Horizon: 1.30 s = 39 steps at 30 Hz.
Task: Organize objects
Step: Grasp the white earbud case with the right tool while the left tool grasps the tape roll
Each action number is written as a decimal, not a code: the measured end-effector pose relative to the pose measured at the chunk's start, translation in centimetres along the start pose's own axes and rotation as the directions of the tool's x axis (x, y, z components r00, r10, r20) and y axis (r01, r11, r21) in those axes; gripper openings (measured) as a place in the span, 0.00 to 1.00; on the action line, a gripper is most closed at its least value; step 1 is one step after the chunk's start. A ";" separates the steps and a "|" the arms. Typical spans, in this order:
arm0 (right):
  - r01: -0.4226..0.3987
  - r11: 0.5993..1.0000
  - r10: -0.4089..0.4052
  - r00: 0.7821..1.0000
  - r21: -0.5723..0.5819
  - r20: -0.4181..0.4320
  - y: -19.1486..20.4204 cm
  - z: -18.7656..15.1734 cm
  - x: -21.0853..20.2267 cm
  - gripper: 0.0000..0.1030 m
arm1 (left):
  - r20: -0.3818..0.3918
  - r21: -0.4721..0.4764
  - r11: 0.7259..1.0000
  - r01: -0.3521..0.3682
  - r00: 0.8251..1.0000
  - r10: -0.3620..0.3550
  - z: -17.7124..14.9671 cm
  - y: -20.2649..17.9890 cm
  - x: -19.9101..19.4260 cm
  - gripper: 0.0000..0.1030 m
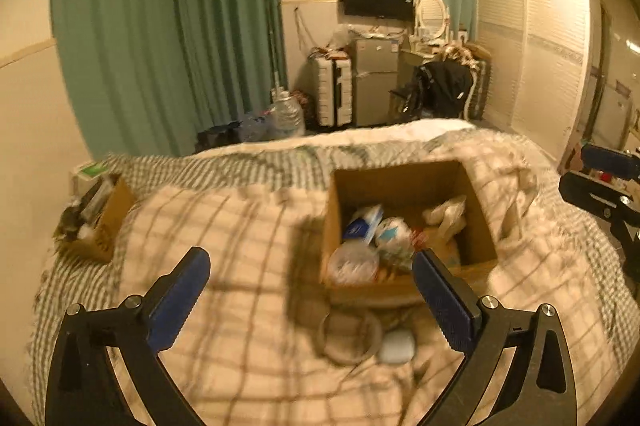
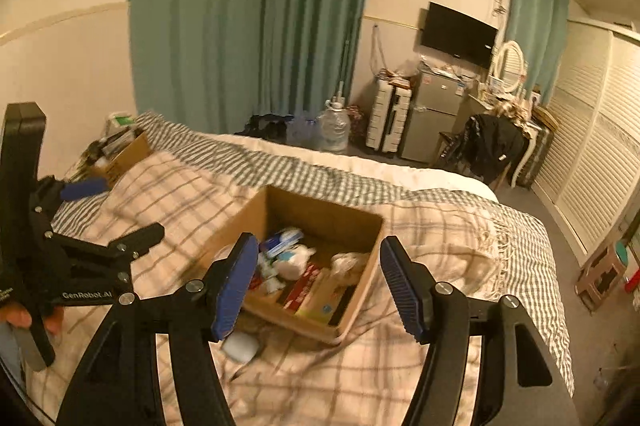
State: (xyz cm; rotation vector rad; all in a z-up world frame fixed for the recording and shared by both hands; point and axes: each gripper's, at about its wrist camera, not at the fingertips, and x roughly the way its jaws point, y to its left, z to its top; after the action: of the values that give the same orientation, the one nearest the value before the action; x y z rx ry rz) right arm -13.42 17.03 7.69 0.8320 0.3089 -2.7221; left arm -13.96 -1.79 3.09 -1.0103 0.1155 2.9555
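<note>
Both my tongs are spread and hold nothing, my left gripper [image 1: 310,290] and right gripper [image 2: 318,280] hovering over the plaid blanket [image 1: 240,306]. Nearest me, a blurred white case [image 1: 396,346] and a ring [image 1: 349,338] lie touching on the blanket, just before the open cardboard box [image 1: 476,222] mid-bed, crammed with packets. A smaller box [image 1: 105,222] sits near the bed's far left corner.
</note>
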 end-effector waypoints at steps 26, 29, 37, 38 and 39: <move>-0.099 0.993 0.060 0.902 -0.068 -0.428 9.5 -14.9 18.3 0.69 | -0.235 -0.221 0.966 -0.134 0.969 0.081 -12.7 4.3 7.6 1.00; -0.099 0.991 0.045 0.882 -0.091 -0.468 10.2 -15.6 19.7 0.69 | -0.237 -0.231 0.964 -0.134 0.968 0.077 -12.8 4.5 7.7 1.00; -0.114 0.990 0.055 0.851 -0.081 -0.523 10.4 -16.2 21.8 0.56 | -0.259 -0.223 0.963 -0.149 0.962 0.089 -13.1 4.3 8.2 1.00; -0.112 0.991 0.056 0.854 -0.078 -0.518 10.2 -16.3 21.5 0.56 | -0.262 -0.219 0.964 -0.152 0.961 0.092 -13.1 4.3 8.3 1.00; -0.110 0.991 0.056 0.857 -0.077 -0.512 10.1 -16.3 21.2 0.56 | -0.264 -0.216 0.964 -0.153 0.960 0.093 -13.1 4.3 8.3 1.00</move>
State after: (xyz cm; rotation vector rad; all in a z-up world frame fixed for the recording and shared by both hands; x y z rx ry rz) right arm -18.68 7.89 -18.85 1.4917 0.5022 -2.3379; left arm -12.66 -7.10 -12.06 -1.4584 -0.1808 2.9883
